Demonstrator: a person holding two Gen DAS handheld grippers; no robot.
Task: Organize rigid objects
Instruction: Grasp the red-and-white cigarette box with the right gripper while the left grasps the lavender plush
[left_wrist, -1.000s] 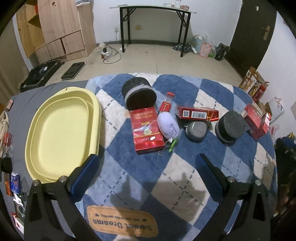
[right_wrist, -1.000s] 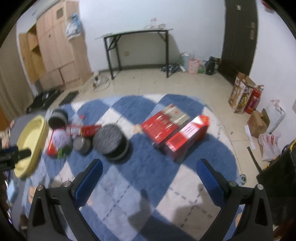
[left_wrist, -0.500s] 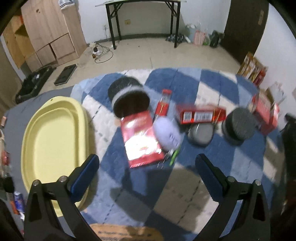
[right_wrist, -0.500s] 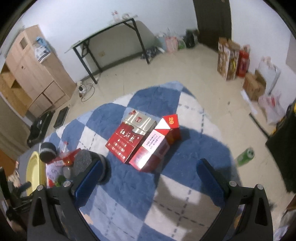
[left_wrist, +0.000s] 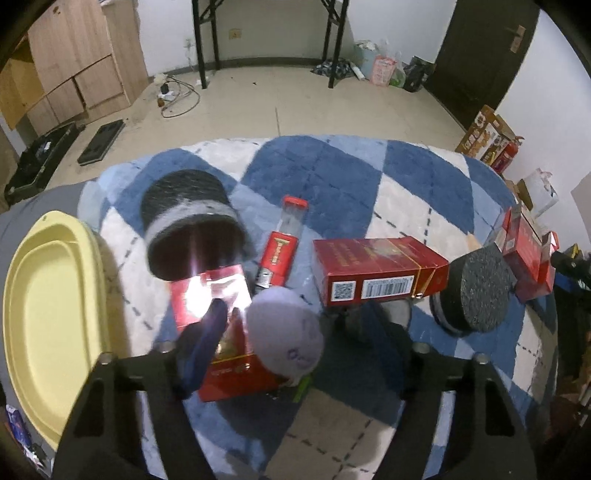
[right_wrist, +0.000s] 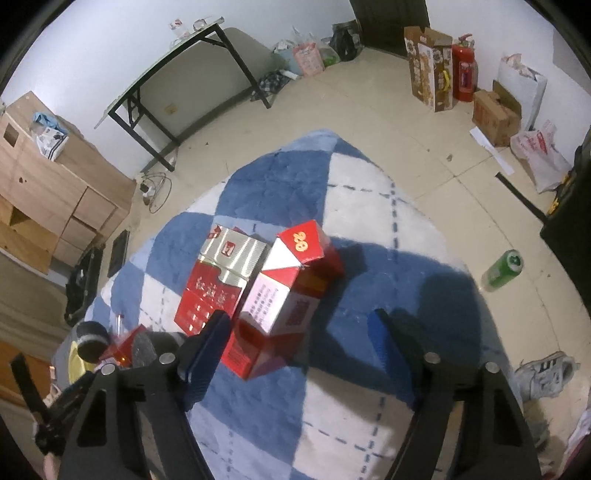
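Left gripper (left_wrist: 295, 328): jaws closing; the lilac egg-shaped toy (left_wrist: 284, 328) sits between them, pads not seen pressing it. The right finger is dark and hard to make out.
Flat red pack (left_wrist: 221, 332): lies under the left finger (left_wrist: 210, 332), partly washed out by glare, its near end covered by the toy.
Black felt cylinder (left_wrist: 192, 225): on its side at 11 o'clock from the toy, its open end touching the flat red pack.
Lighter tube (left_wrist: 280, 243): at 12 o'clock, between cylinder and long red carton (left_wrist: 376, 273).
Grey round thing (left_wrist: 400, 310): mostly hidden behind the carton and the finger; possibly a tin.
Black disc (left_wrist: 472, 291): at 3 o'clock, just beside the carton.
Yellow tray (left_wrist: 48, 317): at 9 o'clock, cut off by the frame edge.
Right gripper (right_wrist: 299, 332): jaws closing but wide; the red-and-white carton (right_wrist: 284, 295) stands between them, pads apart from it.
Silver-topped red pack (right_wrist: 218, 280): touching that carton's left side.
Rug (right_wrist: 332, 199): blue-and-white checks, carries everything.
Green can (right_wrist: 502, 269): on the floor at 3 o'clock, well apart.
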